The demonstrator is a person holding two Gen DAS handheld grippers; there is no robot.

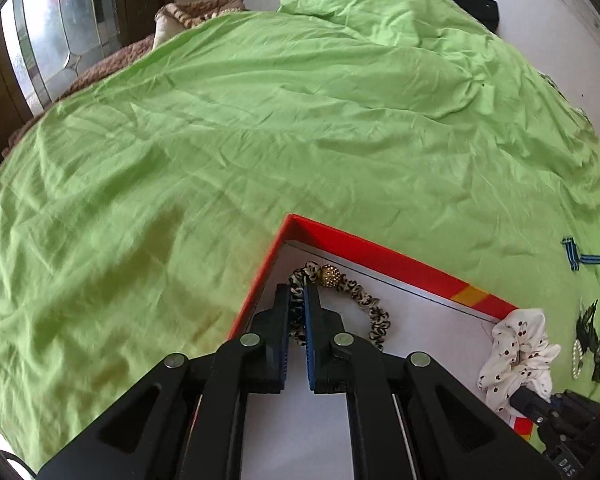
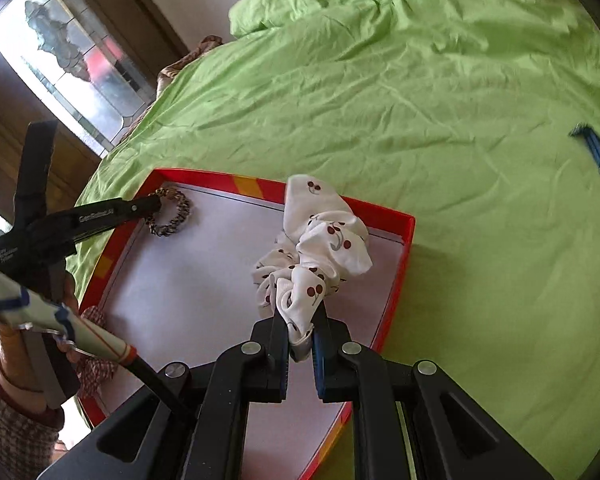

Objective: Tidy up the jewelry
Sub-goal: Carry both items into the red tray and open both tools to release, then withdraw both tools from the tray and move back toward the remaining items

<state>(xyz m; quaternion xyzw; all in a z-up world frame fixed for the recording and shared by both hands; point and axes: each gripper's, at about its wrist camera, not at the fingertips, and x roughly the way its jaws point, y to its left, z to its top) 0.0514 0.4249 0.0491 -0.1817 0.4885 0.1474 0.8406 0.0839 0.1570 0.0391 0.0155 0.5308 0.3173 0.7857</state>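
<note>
A red box (image 1: 380, 254) with a white floor lies on the green bed sheet; it also shows in the right wrist view (image 2: 408, 236). My left gripper (image 1: 299, 294) is shut on a leopard-print scrunchie (image 1: 364, 304) with a gold bead, low in the box's far left corner. In the right wrist view the left gripper (image 2: 154, 202) grips that scrunchie (image 2: 176, 216). My right gripper (image 2: 300, 316) is shut on a white cherry-print scrunchie (image 2: 320, 248), held over the box's right side. That scrunchie also shows in the left wrist view (image 1: 520, 352).
A blue striped hair clip (image 1: 580, 256) lies on the sheet (image 1: 260, 140) right of the box, also in the right wrist view (image 2: 598, 152). A dark bow with a pearl clip (image 1: 592, 344) lies nearer. A window (image 2: 72, 60) and brown blanket are at the far left.
</note>
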